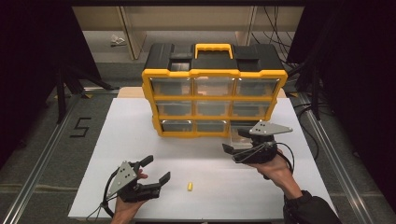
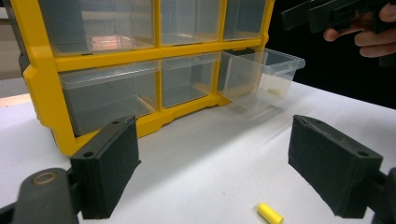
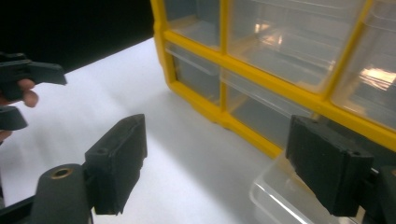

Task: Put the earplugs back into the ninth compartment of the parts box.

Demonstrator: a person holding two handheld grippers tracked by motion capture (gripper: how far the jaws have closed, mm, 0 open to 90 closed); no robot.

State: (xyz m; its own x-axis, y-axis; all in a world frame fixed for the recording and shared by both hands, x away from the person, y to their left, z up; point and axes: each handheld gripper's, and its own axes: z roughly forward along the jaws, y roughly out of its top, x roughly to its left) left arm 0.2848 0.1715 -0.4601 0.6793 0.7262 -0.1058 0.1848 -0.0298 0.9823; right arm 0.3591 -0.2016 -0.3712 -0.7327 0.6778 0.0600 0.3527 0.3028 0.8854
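Observation:
A yellow-and-black organizer (image 1: 215, 93) with clear drawers stands at the back of the white tabletop (image 1: 130, 140). Its bottom right drawer (image 2: 261, 77) is pulled out, and a small pale yellow piece (image 2: 274, 92) seems to lie inside. Another small yellow piece (image 1: 189, 186) lies on the table near the front edge. My left gripper (image 1: 157, 168) is open just left of that piece, which shows low between its jaws (image 2: 270, 213). My right gripper (image 1: 235, 141) hangs open over the pulled-out drawer (image 3: 289, 196), holding nothing.
The tabletop ends at a front edge close behind both hands. Metal rails (image 1: 42, 158) run along the floor on both sides, and a "5" (image 1: 80, 127) is marked at the left. Dark stands (image 1: 63, 88) and cables (image 1: 299, 70) flank the organizer.

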